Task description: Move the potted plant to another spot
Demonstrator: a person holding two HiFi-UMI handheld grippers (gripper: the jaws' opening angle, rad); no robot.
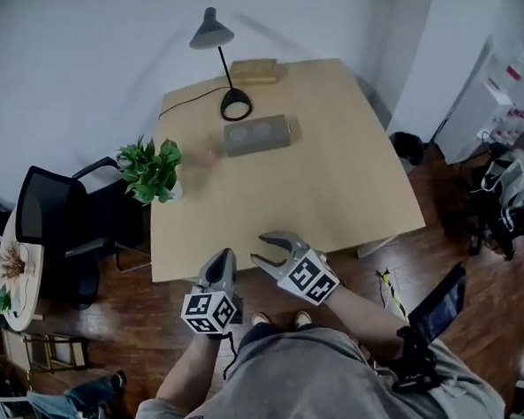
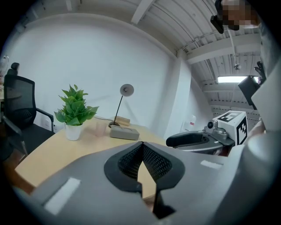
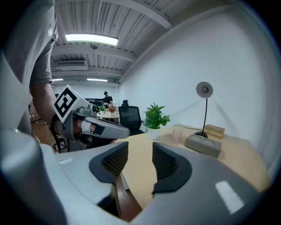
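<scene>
The potted plant (image 1: pixel 152 169), green leaves in a small white pot, stands at the left edge of the light wooden table (image 1: pixel 334 182). It also shows in the left gripper view as the plant (image 2: pixel 74 110) and in the right gripper view as the plant (image 3: pixel 154 118), well away from both grippers. My left gripper (image 1: pixel 222 262) hovers over the table's near edge with its jaws together (image 2: pixel 142 143) and nothing in them. My right gripper (image 1: pixel 260 248) is just to its right, and its jaws (image 3: pixel 140 151) stand partly apart around bare air.
On the far part of the table stand a black desk lamp (image 1: pixel 226 69), a grey block (image 1: pixel 258 135), a wooden box (image 1: pixel 255 70) and a pale cup (image 1: pixel 201 154). A black office chair (image 1: pixel 57 227) stands left of the table, with bags (image 1: pixel 506 197) at the right.
</scene>
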